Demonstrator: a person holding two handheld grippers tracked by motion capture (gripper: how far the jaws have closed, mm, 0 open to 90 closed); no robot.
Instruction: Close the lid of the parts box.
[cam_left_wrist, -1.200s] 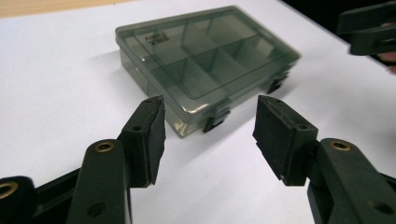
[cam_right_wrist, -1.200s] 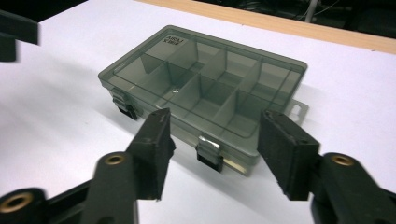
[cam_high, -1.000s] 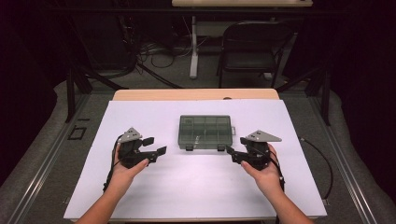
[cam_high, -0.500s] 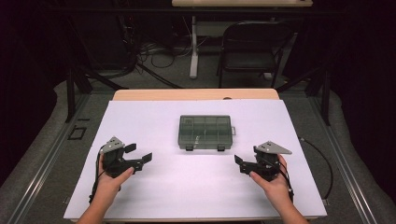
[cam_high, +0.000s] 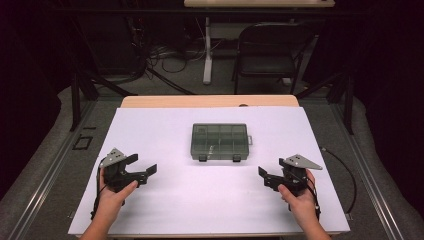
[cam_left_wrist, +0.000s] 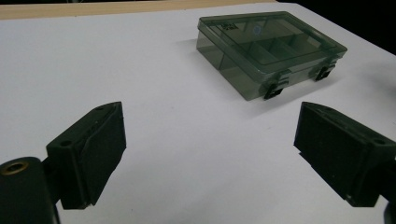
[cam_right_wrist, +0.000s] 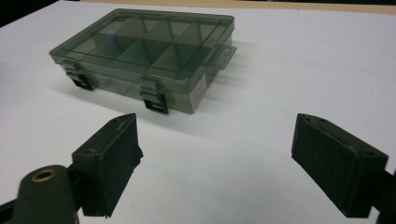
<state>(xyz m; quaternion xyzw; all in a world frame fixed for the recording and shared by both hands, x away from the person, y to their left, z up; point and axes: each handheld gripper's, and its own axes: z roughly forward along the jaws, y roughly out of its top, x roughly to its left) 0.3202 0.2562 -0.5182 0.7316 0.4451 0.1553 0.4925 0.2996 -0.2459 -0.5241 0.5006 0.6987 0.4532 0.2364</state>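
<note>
- Organizer box (cam_high: 220, 142) sits shut on the table (cam_high: 150, 130), both latches down, untouched.
- Left gripper (cam_high: 142, 167) and right gripper (cam_high: 272, 172) have just been opening their jaws, nothing between them, well apart from it; looks like everything's left to do.

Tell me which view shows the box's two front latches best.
The right gripper view: the latches of the compartment box face the camera, near and sharp. The left gripper view shows them at an angle, farther off; the high view shows them as tiny tabs.

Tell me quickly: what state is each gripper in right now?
Left gripper: open, jaws just been opening, nothing between them.
Right gripper: open, holding nothing; the closed organizer box lies apart from both.
</note>
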